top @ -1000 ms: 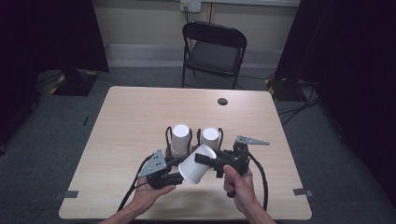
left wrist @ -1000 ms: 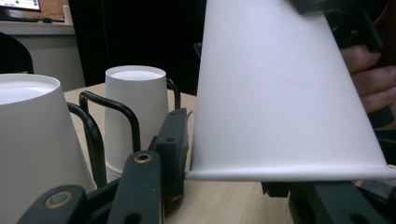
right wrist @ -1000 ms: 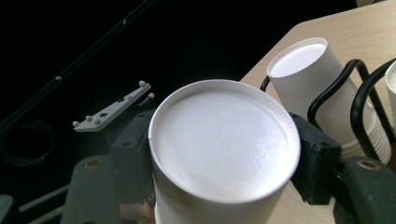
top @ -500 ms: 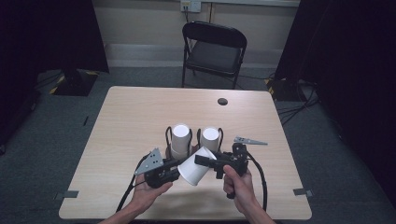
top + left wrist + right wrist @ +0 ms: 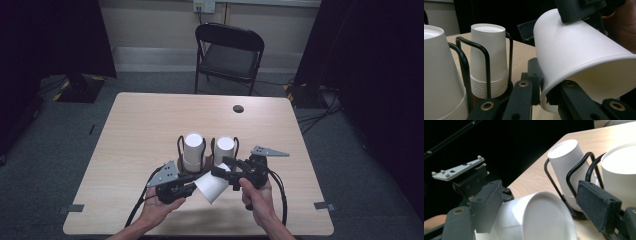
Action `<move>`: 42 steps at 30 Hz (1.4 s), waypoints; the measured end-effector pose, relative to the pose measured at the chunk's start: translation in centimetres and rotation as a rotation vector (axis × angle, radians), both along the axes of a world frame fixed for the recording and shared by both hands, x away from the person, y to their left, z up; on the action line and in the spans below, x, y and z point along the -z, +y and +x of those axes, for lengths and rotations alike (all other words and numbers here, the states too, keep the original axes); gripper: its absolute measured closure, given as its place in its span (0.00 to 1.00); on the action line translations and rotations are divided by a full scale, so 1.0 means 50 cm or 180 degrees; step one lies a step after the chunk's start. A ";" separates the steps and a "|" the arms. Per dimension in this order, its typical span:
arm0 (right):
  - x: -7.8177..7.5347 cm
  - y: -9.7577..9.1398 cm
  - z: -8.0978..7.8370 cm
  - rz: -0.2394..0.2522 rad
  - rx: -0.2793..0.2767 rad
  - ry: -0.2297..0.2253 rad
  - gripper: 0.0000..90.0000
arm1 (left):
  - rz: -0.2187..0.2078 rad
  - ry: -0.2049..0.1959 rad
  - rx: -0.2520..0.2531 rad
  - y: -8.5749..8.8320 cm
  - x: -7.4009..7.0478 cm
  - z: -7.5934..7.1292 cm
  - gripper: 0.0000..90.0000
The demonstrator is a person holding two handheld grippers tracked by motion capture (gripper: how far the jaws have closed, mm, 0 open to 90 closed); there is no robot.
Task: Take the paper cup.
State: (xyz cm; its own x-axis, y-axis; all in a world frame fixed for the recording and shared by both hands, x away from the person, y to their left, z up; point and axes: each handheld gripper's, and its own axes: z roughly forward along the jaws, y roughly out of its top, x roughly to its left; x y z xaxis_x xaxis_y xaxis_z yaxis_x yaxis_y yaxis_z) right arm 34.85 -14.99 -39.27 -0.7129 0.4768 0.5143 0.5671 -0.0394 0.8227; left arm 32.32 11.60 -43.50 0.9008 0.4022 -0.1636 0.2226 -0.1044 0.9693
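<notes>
I have a single paper cup (image 5: 212,186) lying on its side in the air between my two tongs, just on the near side of the two cup stacks (image 5: 193,150) in their black wire holder (image 5: 464,62) on the surface (image 5: 140,130).

I judge the cup light, thin-walled and easily crushed, a little slick too; the rolled rim is its stiffest part and the best place to take hold.

My left tongs (image 5: 192,186) are pinched tight on that rim, one jaw inside the mouth, one outside. My right tongs (image 5: 219,171) straddle the closed base end; their jaws have just been opening, and one pad (image 5: 596,205) stands clear of the wall.

Both forearms come in low, hands level, tongs pointing toward each other.
</notes>
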 end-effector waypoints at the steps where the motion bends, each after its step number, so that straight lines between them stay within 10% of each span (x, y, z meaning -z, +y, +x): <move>1: -0.001 0.000 0.000 -0.0032 0.0015 -0.0027 0.24 | 0.0028 0.0014 0.0012 -0.001 -0.001 0.000 0.94; 20: -0.013 -0.030 -0.005 -0.0373 0.0144 -0.0338 0.26 | 0.0284 0.0420 0.0074 0.030 -0.017 0.007 0.95; 33: -0.014 -0.040 -0.016 -0.0541 0.0167 -0.0487 0.24 | 0.0653 0.0432 -0.0001 0.043 -0.028 0.016 0.95; 42: -0.005 -0.040 -0.034 -0.0742 -0.0061 -0.0581 0.27 | 0.0756 0.0715 -0.0015 0.046 -0.024 0.029 0.95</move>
State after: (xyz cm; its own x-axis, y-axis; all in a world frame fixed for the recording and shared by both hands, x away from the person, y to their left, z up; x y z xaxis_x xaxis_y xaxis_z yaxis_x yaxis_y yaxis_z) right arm 33.15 -16.98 -39.01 -0.7936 0.5526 0.2548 0.4077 0.1720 0.8968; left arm 33.77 13.88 -42.32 0.8509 0.4570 -0.2592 0.4292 -0.3201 0.8446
